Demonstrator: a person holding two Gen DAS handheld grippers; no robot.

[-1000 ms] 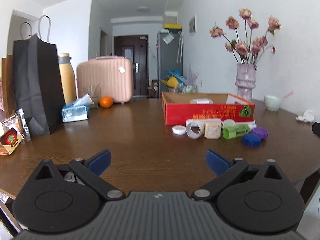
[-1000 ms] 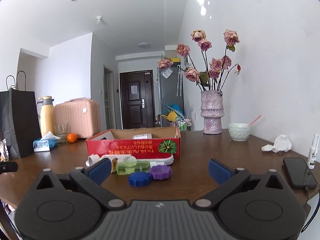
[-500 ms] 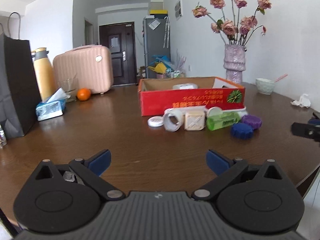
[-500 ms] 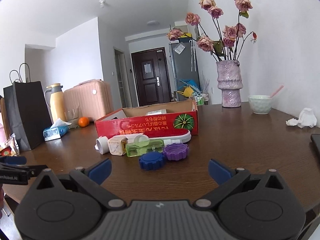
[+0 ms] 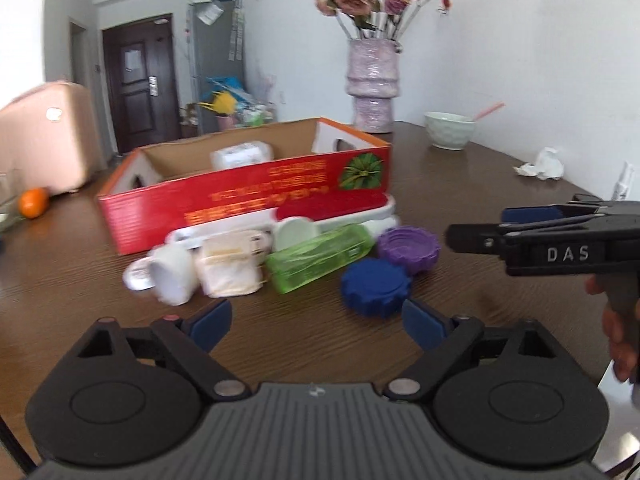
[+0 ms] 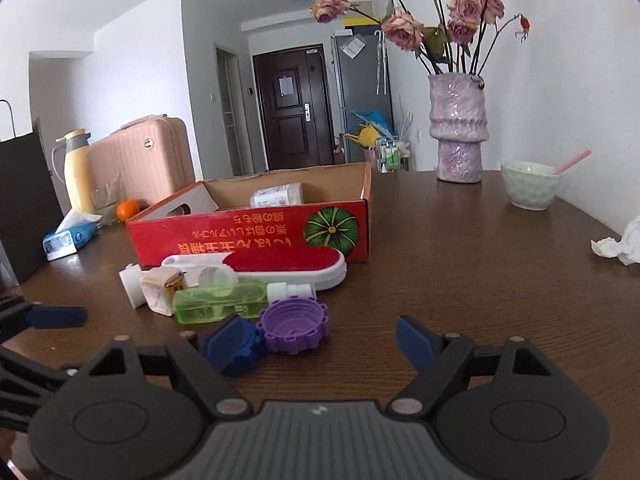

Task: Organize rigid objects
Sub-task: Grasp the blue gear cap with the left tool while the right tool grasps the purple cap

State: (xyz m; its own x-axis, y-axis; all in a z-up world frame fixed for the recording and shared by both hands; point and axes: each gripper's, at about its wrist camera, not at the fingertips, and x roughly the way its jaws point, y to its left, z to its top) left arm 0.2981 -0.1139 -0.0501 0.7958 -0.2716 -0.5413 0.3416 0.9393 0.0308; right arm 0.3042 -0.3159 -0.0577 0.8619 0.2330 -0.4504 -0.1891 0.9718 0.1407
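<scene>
My left gripper (image 5: 316,320) points forward and a little downward, and its jaws are apart with nothing between the blue pads. They have just been closing a little. My right gripper (image 6: 324,340) points the same way, also tilted down, and its jaws too have just been closing somewhat but stand wide, gripping nothing. In the left wrist view my right gripper comes in from the right side, seen from the side, and my right hand (image 5: 618,328) holds its handle.
</scene>
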